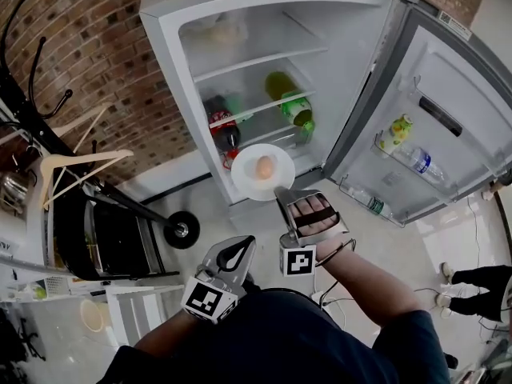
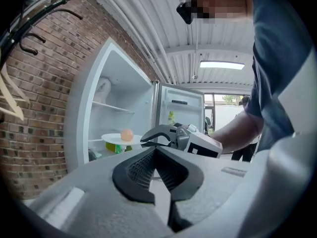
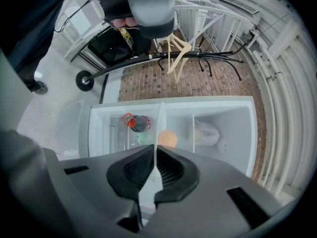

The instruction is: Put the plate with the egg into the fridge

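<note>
A white plate with a brown egg on it hangs level in front of the open fridge's lower shelves. My right gripper is shut on the plate's near rim. In the right gripper view the plate shows edge-on as a thin white line between the pads, with the egg just beyond. My left gripper is held lower and nearer to my body, shut and empty. The left gripper view shows its jaws together, with the plate, the egg and the right gripper ahead.
Inside the fridge a cola bottle and a green bottle lie on shelves. The fridge door stands open to the right with bottles in its racks. A coat rack with a hanger and a black cart stand at the left. A person's feet are at the right.
</note>
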A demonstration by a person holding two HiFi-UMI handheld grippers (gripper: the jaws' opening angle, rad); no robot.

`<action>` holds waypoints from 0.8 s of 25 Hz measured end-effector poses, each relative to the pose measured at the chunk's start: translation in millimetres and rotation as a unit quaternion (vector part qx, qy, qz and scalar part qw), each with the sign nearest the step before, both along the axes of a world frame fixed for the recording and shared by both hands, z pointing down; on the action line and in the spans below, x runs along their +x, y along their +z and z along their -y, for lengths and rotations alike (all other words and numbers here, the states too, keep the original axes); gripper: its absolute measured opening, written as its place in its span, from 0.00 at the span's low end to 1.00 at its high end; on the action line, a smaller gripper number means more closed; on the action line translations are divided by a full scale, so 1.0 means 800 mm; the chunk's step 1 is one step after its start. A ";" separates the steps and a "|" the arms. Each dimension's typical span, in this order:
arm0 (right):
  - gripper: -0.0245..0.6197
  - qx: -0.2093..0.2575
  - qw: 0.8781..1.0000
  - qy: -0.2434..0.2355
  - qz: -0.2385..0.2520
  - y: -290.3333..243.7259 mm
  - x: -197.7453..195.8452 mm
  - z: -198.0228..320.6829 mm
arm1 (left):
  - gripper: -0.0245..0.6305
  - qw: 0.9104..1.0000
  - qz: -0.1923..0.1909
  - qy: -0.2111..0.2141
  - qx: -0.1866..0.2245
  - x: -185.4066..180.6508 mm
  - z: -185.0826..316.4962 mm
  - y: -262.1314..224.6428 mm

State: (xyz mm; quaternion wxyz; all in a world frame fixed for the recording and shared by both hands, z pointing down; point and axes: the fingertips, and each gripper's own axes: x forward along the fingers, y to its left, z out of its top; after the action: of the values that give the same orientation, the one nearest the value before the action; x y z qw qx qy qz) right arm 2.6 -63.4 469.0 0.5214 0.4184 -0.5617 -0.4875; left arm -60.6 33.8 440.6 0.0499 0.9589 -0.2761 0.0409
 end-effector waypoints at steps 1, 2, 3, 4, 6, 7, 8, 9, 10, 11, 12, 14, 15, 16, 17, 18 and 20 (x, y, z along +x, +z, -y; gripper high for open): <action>0.07 -0.002 1.000 0.004 -0.002 0.001 -0.001 0.010 | 0.03 1.000 -0.001 0.004 0.001 -0.004 0.009 -0.002; 0.07 -0.002 1.000 0.009 -0.006 0.001 -0.002 0.020 | 0.03 1.000 -0.001 0.008 0.001 -0.007 0.018 -0.003; 0.07 -0.003 1.000 0.014 -0.009 0.001 -0.001 0.029 | 0.03 1.000 -0.002 0.012 0.002 -0.010 0.025 -0.004; 0.07 -0.001 1.000 0.020 -0.010 0.001 0.000 0.039 | 0.03 1.000 -0.002 0.014 0.001 -0.014 0.033 -0.004; 0.07 0.003 0.999 0.032 -0.009 0.001 0.002 0.056 | 0.03 1.000 -0.003 0.016 -0.001 -0.019 0.045 -0.002; 0.07 0.001 0.999 0.037 -0.007 0.002 0.004 0.064 | 0.03 1.000 -0.003 0.017 -0.002 -0.020 0.050 -0.002; 0.07 -0.002 0.999 0.040 -0.007 0.003 0.006 0.072 | 0.03 1.000 -0.003 0.018 -0.003 -0.021 0.054 -0.002; 0.07 -0.003 0.999 0.041 -0.007 0.002 0.007 0.078 | 0.03 1.000 -0.002 0.019 -0.004 -0.020 0.058 -0.001; 0.07 -0.003 0.999 0.041 -0.008 0.002 0.009 0.085 | 0.03 1.000 -0.002 0.019 -0.005 -0.019 0.061 -0.001; 0.07 -0.002 0.999 0.041 -0.008 0.003 0.012 0.092 | 0.03 1.000 -0.001 0.018 -0.006 -0.017 0.064 -0.001; 0.07 -0.001 0.999 0.039 -0.009 0.004 0.014 0.099 | 0.03 1.000 -0.001 0.016 -0.006 -0.015 0.069 -0.001; 0.07 -0.001 0.999 0.035 -0.010 0.006 0.019 0.114 | 0.03 1.000 -0.002 0.008 -0.005 -0.011 0.080 -0.001; 0.07 -0.002 0.999 0.032 -0.011 0.006 0.021 0.121 | 0.03 1.000 -0.002 0.002 -0.005 -0.010 0.086 0.000; 0.07 -0.001 1.000 0.028 -0.012 0.005 0.023 0.127 | 0.03 1.000 -0.002 -0.005 -0.006 -0.008 0.092 0.000; 0.07 -0.002 1.000 0.024 -0.012 0.004 0.025 0.134 | 0.03 1.000 -0.003 -0.011 -0.007 -0.005 0.097 0.001; 0.07 -0.003 1.000 0.021 -0.012 0.005 0.028 0.140 | 0.03 1.000 -0.004 -0.016 -0.008 -0.001 0.101 0.001; 0.07 -0.005 1.000 0.014 -0.014 0.007 0.035 0.154 | 0.03 1.000 -0.007 -0.022 -0.008 0.009 0.109 -0.001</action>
State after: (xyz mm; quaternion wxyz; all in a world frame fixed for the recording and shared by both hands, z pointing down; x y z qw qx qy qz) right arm 30.5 -186.9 474.3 0.5382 0.4166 -0.5511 -0.4828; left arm -53.5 -53.6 440.1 0.0602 0.9526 -0.2962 0.0355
